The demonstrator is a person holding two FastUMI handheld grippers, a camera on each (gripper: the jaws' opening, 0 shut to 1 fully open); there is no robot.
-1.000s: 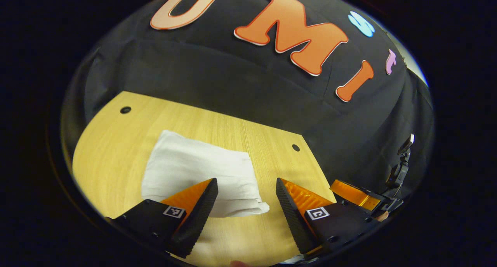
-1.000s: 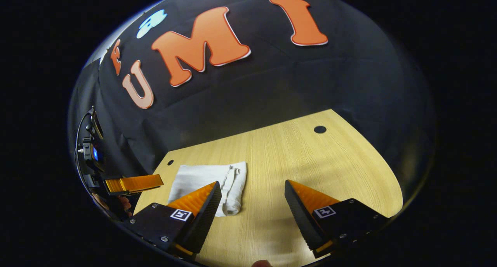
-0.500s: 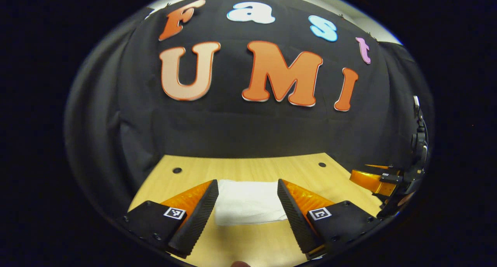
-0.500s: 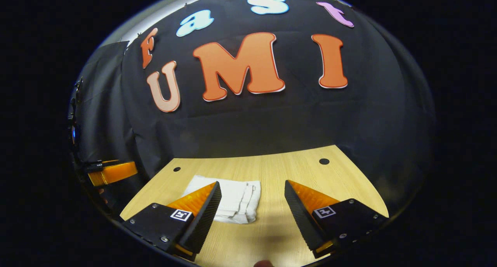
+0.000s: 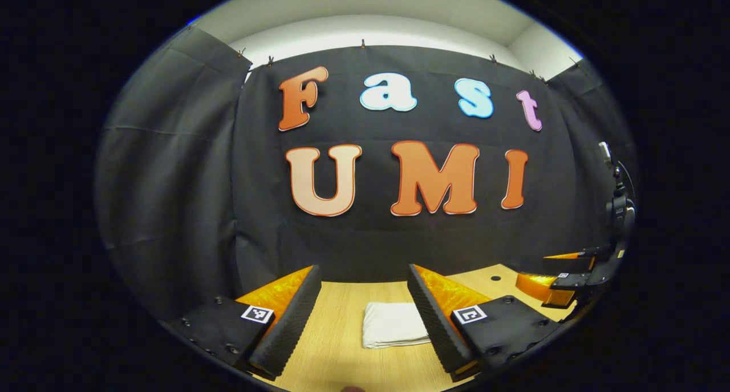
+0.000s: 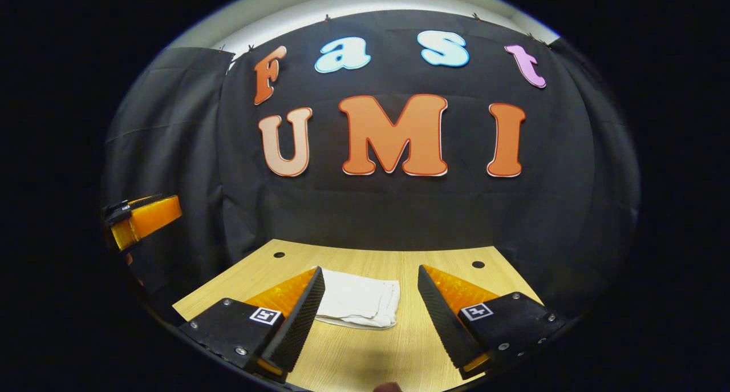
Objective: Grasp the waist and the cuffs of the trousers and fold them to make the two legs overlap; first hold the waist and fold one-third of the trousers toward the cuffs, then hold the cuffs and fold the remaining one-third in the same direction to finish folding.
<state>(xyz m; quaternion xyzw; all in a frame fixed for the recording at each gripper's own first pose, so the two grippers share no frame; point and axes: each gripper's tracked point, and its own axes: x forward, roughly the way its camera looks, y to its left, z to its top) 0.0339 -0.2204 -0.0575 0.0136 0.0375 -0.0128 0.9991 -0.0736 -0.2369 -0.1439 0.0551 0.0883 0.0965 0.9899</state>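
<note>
Fingers on your left gripper [image 5: 360,318] stand wide apart and hold nothing. Your right gripper [image 6: 370,315] is the same, open and empty. A second ago both were tipped down close over the cloth. Now you have pulled them back and lifted them level, so the booth wall takes up far more of each view.

Just past the fingers, the white trousers [image 6: 358,304] lie on the desk [image 6: 433,258]. They are folded into a small flat pad. In the left gripper view the trousers [image 5: 395,331] lie low between the fingers, nearer the right one. Nothing touches them.

That looks to me like the end of the job. All the folds seem done, and you have let go and backed off.

Each finger mount has a small square black-and-white marker [image 6: 266,315]. It is a pattern, with no words to read. I see no brand or tag on the trousers.
</note>
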